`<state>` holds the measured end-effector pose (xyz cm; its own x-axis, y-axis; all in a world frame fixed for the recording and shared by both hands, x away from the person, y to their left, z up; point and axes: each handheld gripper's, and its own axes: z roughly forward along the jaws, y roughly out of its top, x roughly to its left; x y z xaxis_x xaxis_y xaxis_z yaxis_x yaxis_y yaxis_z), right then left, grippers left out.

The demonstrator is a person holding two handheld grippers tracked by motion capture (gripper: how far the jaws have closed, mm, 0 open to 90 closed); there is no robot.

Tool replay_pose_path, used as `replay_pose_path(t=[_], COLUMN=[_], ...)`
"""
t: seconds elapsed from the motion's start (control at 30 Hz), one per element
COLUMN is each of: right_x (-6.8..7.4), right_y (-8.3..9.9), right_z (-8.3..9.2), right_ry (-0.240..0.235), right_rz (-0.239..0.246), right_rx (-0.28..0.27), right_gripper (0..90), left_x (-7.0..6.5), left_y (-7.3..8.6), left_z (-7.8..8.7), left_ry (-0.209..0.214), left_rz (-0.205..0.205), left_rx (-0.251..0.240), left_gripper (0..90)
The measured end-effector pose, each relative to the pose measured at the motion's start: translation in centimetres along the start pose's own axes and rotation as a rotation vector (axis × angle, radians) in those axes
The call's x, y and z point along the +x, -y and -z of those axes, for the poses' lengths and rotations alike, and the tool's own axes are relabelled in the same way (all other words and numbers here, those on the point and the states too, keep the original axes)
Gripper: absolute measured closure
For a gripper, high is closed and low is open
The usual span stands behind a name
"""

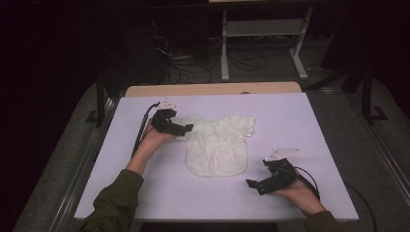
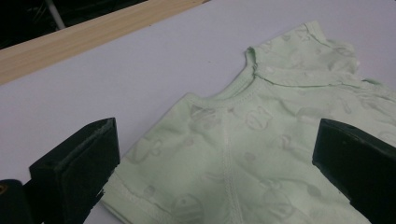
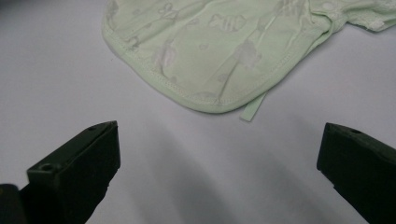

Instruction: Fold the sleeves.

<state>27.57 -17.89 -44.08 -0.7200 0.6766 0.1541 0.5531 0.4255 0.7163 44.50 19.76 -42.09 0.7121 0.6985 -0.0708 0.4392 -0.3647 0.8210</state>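
Note:
A small pale green baby shirt [image 1: 217, 143] lies flat on the white table top [image 1: 300, 121], neck toward the far side. My left gripper [image 1: 186, 129] hovers over the shirt's left sleeve, jaws wide apart. In the left gripper view the shirt [image 2: 261, 140] fills the gap between the jaws, its sleeve hem close to the left jaw. My right gripper [image 1: 251, 183] is open near the table's front right, short of the shirt's rounded bottom hem [image 3: 205, 100], where a thin ribbon tag [image 3: 253, 108] sticks out. Bare table lies between the right jaws.
A wooden strip [image 1: 212, 89] edges the table's far side, also seen as the wooden strip [image 2: 84, 37] in the left gripper view. Behind it stand a white frame [image 1: 263, 34] and cables [image 1: 188, 63] on a dark floor. Dark stands flank the table.

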Motion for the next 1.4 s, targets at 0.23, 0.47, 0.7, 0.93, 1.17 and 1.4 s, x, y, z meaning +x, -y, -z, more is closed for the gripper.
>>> replay_pose_path(t=[0.23,0.47,0.7,0.93,1.17,1.4], right_x=[-0.1,-0.1,0.0,0.0,0.0,0.0], right_y=[0.0,0.1,0.1,0.1,0.1,0.1], right_z=[0.0,0.0,0.0,-0.1,-0.1,-0.1], right_ry=[0.003,0.006,0.008,0.008,0.008,0.007], right_rz=[-0.002,-0.012,-0.016,-0.024,-0.025,-0.023], right_rx=[0.000,0.000,-0.006,-0.002,-0.003,-0.004], right_gripper=[0.0,0.0,0.0,0.0,0.0,0.0], left_x=[0.3,0.8,1.6,2.0,2.1,2.2], left_y=[-0.4,-0.3,0.0,0.1,0.3,0.3], left_z=[-0.7,-1.6,-1.8,-1.5,-1.7,-1.5], left_ry=[-0.008,-0.015,-0.033,-0.050,-0.062,-0.076], left_rz=[-0.007,-0.001,-0.001,0.012,0.026,0.026], left_rx=[-0.002,0.002,0.011,0.015,0.031,0.035], left_gripper=[0.5,0.5,0.5,0.5,0.5,12.2])
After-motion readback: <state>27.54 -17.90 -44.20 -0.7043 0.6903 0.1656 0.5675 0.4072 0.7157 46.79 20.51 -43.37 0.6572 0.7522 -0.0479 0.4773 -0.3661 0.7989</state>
